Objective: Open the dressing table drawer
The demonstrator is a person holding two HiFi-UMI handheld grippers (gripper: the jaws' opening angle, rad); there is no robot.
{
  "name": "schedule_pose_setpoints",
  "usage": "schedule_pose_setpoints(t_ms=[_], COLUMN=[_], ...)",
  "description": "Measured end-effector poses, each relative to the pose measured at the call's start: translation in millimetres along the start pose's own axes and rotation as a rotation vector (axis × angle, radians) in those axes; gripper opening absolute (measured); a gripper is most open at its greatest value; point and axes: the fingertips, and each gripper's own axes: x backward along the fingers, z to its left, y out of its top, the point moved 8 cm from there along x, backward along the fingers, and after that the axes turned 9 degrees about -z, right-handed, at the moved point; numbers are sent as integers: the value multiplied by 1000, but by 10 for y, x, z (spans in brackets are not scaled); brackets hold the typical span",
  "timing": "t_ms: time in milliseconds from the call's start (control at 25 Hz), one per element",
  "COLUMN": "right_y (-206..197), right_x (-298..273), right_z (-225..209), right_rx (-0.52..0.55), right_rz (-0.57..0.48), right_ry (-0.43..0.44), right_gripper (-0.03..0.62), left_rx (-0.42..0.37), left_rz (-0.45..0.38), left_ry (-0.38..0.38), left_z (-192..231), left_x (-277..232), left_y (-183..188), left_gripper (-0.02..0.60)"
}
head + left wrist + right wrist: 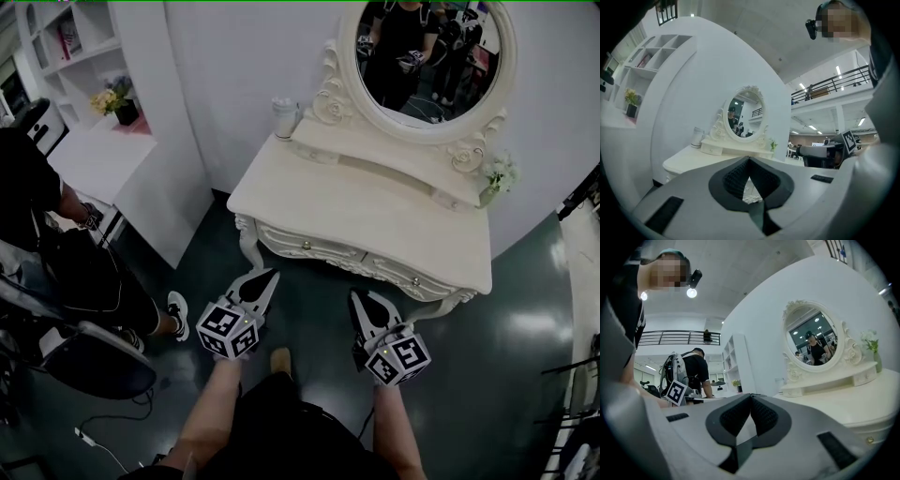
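Drawer sits shut in the front of the one dressing table, flush under its top. I count two small knobs along that front, one toward the left and one toward the right. I have two grippers in play. The left gripper has its jaws closed tip to tip with nothing between them, and the right gripper is the same, pads meeting and empty. Both point level at the table front. The drawer lies just ahead of them and apart from both: the left tips aim near its left end by the curved leg, the right tips sit below its middle, and neither touches the wood. One oval mirror stands on the back of the table. For containers, one pale cup stands at the back left corner, and I cannot tell what is in it. One small vase at the back right holds white flowers. On the white shelf unit at far left, one dark pot holds yellow flowers. One person in black is at the left edge.
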Motion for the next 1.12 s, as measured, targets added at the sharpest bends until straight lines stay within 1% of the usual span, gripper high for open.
schedule_pose_setpoints(t_ms=[200,400,640,880,1120], right_y=[-20,-64,-143,-195,-262], right_x=[-478,-918,-1319,-1513,-1675], right_z=[-202,-368,-528,-613,-792], right_rx=[-21,-19,-22,-38,-38], right_rz=[8,17,26,37,42], right_ry=[-13,-29,-49,-66,-66], right_gripper=[5,6,5,5,5], left_rx=[8,17,28,39,43], left_rz=[16,25,29,46,50], left_ry=[-15,-30,-54,-71,-59], left_z=[381,784,1176,1352,1493], left_x=[-347,-649,-946,-1073,-1223], left_y=[86,142,149,96,37], left_gripper=[8,8,8,8,8])
